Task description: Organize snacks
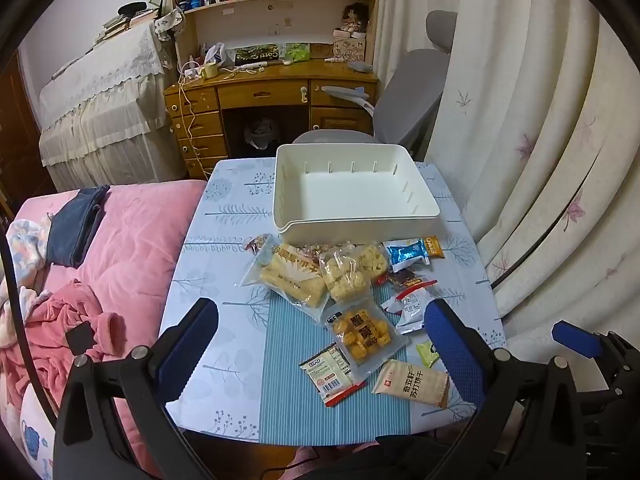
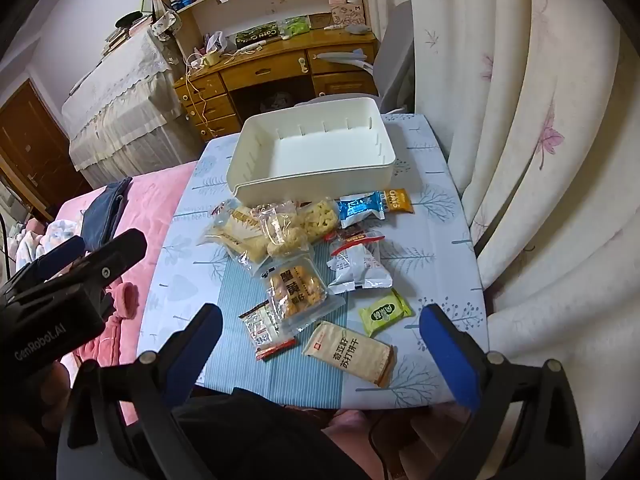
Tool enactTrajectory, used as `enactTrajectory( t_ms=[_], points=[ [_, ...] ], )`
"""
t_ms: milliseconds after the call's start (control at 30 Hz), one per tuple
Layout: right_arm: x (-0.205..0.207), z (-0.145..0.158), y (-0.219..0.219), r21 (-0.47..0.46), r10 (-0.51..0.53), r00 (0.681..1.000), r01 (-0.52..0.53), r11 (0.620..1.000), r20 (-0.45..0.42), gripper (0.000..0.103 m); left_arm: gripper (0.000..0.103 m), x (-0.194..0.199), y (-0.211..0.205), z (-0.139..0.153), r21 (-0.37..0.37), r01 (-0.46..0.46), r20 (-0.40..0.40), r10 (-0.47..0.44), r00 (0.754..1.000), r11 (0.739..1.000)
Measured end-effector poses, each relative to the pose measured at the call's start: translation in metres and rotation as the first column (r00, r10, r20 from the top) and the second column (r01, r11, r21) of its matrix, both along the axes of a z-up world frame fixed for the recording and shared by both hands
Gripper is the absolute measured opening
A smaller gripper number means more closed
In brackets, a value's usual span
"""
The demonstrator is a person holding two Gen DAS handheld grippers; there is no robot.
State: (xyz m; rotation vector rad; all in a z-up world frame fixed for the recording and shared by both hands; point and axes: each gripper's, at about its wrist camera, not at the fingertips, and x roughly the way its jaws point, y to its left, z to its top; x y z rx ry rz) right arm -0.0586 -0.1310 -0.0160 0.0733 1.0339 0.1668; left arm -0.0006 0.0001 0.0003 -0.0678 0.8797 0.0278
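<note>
An empty white plastic bin (image 1: 400, 152) (image 2: 320, 172) stands at the far end of the small table. Several snack packets lie in front of it: clear bags of pale puffs (image 1: 344, 272) (image 2: 288, 232), a bag of yellow crackers (image 1: 362, 334) (image 2: 296, 288), a blue packet (image 1: 406, 254) (image 2: 360, 208), a white packet (image 2: 358, 266), a small green packet (image 2: 384, 312), a beige biscuit pack (image 1: 410, 382) (image 2: 348, 354). My left gripper (image 1: 320, 344) is open and empty above the near table edge. My right gripper (image 2: 320, 348) is open and empty, beside it.
The table (image 1: 224, 360) has a pale blue tree-print cloth. A pink bed (image 1: 120, 256) with clothes lies left. Curtains (image 1: 540, 160) hang close on the right. A wooden desk (image 1: 272, 92) and grey chair (image 1: 408, 100) stand behind the table.
</note>
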Motion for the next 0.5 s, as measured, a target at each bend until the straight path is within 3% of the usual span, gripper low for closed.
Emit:
enactTrajectory(
  t_ms=[500],
  points=[
    [0.0, -0.0006, -0.0019, -0.006, -0.003, 1.0, 0.003, 1.0, -0.008, 0.099, 0.103, 0.0005, -0.0001, -0.0003, 0.003, -0.001, -0.011, 0.001, 1.0, 1.0]
  ],
)
